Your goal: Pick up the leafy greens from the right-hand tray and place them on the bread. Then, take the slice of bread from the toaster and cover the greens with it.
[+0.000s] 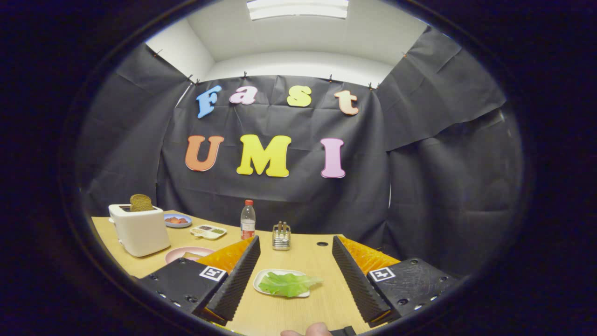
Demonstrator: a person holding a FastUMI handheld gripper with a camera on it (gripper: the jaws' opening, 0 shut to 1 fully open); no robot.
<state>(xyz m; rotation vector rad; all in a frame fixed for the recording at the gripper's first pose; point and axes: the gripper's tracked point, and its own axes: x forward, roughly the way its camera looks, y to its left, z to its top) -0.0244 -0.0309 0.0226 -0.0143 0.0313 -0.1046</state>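
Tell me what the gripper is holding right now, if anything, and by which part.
Nothing is held. The gripper has its jaws wide open, apart from the leafy greens, which lie untouched on their small white tray on the table between the fingers.

This is a staged recording booth, not a real kitchen: black cloth (280, 196) is clipped up as walls on three sides, with plain white wall and a ceiling light panel (297, 8) above it. A light wooden tabletop (303, 261) carries breakfast props: a white toaster (139, 231) at far left, small dishes, a water bottle (247, 220) and a tray of greens (287, 283) nearer.
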